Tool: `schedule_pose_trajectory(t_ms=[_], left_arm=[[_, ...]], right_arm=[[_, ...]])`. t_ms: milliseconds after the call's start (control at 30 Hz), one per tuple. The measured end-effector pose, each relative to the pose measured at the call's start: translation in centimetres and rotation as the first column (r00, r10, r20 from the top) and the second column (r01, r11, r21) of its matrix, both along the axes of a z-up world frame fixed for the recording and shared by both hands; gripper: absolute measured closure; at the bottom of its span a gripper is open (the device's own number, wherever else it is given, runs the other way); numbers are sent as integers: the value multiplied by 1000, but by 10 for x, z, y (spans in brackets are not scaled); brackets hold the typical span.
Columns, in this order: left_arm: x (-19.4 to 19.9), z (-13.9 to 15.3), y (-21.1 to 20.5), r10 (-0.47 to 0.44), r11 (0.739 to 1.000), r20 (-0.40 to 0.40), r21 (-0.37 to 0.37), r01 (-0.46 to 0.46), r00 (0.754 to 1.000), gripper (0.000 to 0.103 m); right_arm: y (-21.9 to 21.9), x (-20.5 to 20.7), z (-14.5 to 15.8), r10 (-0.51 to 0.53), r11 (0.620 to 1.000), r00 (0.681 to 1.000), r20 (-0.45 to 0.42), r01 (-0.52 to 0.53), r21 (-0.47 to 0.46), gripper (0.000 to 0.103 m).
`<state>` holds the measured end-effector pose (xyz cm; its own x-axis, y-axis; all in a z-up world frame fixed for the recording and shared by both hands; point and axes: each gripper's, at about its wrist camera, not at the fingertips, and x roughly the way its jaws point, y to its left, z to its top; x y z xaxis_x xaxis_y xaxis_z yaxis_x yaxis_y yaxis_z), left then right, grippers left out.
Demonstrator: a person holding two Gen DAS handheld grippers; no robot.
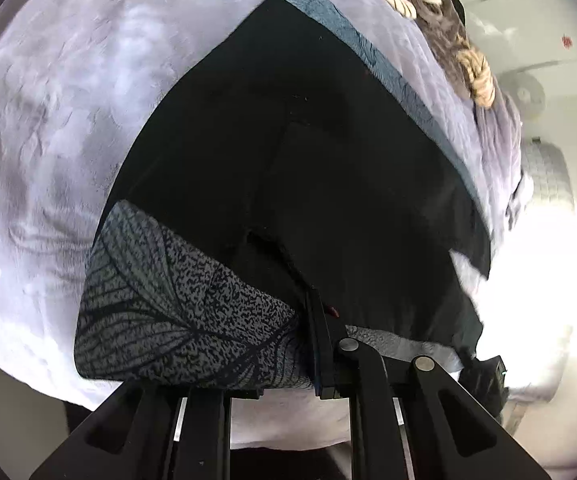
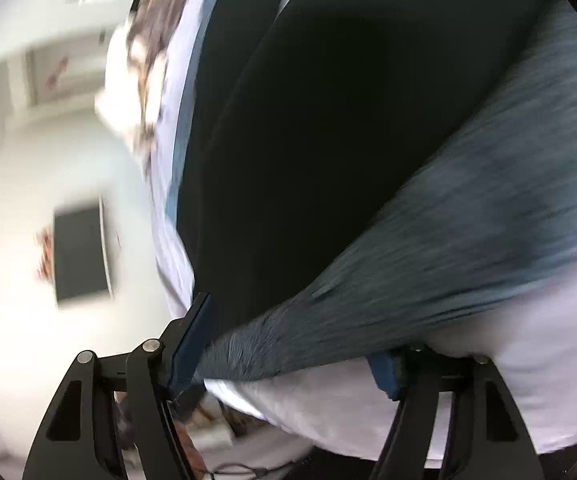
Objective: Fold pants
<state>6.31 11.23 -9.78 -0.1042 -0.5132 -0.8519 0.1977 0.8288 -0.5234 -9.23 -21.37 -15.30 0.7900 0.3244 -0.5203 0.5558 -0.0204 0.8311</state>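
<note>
The left claw (image 1: 324, 344) is pinched tight on the patterned hem of the pants (image 1: 288, 160), which lie spread black-side up across a pale lilac blanket (image 1: 48, 140). The right claw (image 2: 288, 356) stands partly open with the pants' grey patterned edge running between its fingers (image 2: 192, 340); through the blur, I cannot tell whether they press it. A striped, rumpled cloth (image 1: 448, 32) lies at the blanket's far edge.

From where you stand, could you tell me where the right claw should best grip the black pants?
Grip the grey leaf-print band at the near end of the pants, coming from the near bed edge. It is a firm, flat hem facing the right claw, whose open jaws straddle it; the left claw already pinches it.
</note>
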Motion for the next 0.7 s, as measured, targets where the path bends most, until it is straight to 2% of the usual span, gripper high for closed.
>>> schedule_pose_trajectory(t_ms=[33, 67, 100, 200, 267, 333, 467, 500, 533, 567, 633, 700], left_arm=[[1, -2, 0, -9, 1000, -4, 16, 9, 1000, 86], [0, -5, 0, -13, 999, -9, 30, 13, 1000, 86], [0, -7, -2, -12, 999, -11, 40, 13, 1000, 86], [-1, -2, -5, 9, 999, -1, 52, -9, 1000, 86], [1, 10, -11, 33, 999, 18, 36, -34, 999, 86], [5, 28, -8, 47, 999, 54, 17, -48, 997, 86], [26, 66, -34, 82, 997, 153, -13, -81, 985, 83], [37, 74, -43, 91, 996, 180, -14, -90, 979, 79], [46, 78, -50, 96, 995, 211, -8, -97, 973, 63], [59, 83, -59, 106, 993, 269, 15, -115, 957, 37], [84, 83, -72, 133, 985, 359, 56, -163, 924, 26], [116, 70, -85, 135, 982, 375, 70, -174, 917, 26]], right_arm=[[-6, -11, -1, -44, 999, 999, 3, 44, 13, 45], [-11, -18, -3, -73, 997, 997, 0, 73, 26, 74], [-16, -25, -4, -97, 995, 995, -24, 98, 30, 96], [-23, -27, 10, -62, 997, 995, -74, 59, -46, 96], [-29, -10, 38, 28, 987, 995, -100, -43, -152, 96], [-43, 9, 69, 120, 961, 986, -116, -144, -234, 96], [-81, 61, 112, 252, 916, 962, -105, -273, -294, 96], [-92, 73, 118, 273, 909, 957, -99, -290, -299, 96], [-108, 91, 125, 305, 899, 948, -95, -319, -301, 96], [-119, 103, 128, 322, 891, 942, -97, -336, -305, 96], [-142, 132, 128, 357, 878, 928, -111, -373, -300, 95], [-164, 158, 116, 370, 876, 921, -123, -390, -285, 95]])
